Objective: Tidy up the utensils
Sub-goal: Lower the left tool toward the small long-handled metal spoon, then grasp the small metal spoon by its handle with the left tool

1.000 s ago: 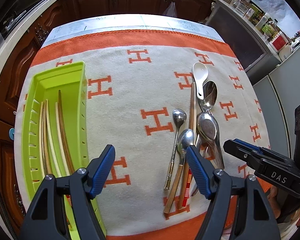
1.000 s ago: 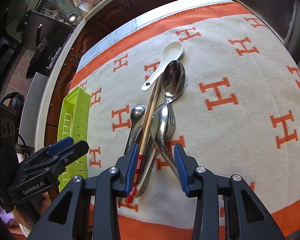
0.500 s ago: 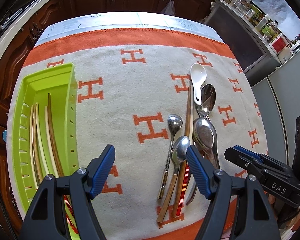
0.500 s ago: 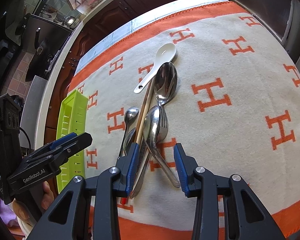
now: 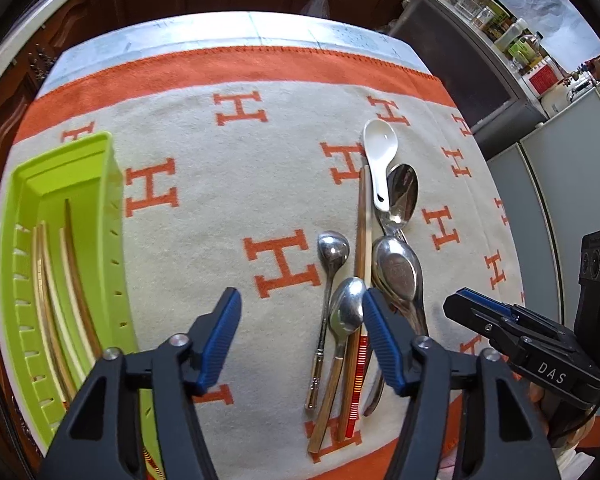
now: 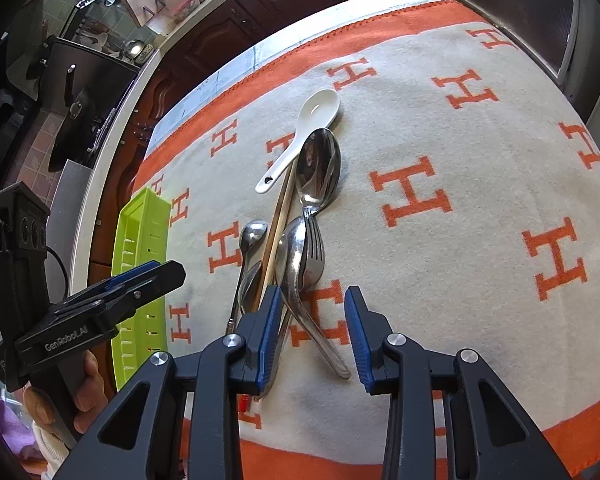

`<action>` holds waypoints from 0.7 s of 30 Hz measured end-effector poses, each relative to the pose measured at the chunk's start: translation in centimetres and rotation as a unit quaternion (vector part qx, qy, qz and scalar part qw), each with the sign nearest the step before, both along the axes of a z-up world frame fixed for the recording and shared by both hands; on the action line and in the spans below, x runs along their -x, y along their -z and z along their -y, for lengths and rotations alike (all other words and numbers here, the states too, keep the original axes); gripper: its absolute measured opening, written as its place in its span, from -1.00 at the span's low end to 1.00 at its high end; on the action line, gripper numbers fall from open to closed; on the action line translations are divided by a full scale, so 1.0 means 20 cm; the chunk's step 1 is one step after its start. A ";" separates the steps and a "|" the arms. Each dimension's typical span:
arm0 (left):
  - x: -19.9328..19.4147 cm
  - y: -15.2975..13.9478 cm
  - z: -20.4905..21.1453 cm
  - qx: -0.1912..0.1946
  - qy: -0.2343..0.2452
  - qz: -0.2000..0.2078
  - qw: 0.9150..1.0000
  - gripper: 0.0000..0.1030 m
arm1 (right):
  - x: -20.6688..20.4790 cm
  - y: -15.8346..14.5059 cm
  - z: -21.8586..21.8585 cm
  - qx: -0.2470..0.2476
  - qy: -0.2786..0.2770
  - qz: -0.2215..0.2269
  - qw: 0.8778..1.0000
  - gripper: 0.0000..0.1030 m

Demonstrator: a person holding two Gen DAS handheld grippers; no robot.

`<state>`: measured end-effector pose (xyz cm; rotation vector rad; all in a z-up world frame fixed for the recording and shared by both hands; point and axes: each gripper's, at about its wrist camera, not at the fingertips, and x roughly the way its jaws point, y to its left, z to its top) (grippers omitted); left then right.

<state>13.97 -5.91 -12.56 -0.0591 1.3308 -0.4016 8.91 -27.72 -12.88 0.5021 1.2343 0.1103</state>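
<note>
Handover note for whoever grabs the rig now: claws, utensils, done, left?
Left claw: open, empty, jaws just been closing, hovering left of the pile.
Right claw: open, jaws just been closing, straddling a metal spoon's handle, no grip visible yet.
Green tray at the blanket's left edge: holds several chopsticks.
Left on the blanket: white spoon, metal spoons, a fork, two chopsticks, all overlapping. All still need sorting.

Bright even daylight, sharp focus, strong fisheye bending at dark vignetted edges, soft shadows, glare on spoons (image 5: 398, 268)
</note>
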 end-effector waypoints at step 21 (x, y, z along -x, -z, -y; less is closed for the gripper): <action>0.06 0.23 0.19 -0.078 0.060 -0.066 0.993 -0.54 | 0.01 0.04 0.05 -0.017 0.006 -0.004 1.000 -0.35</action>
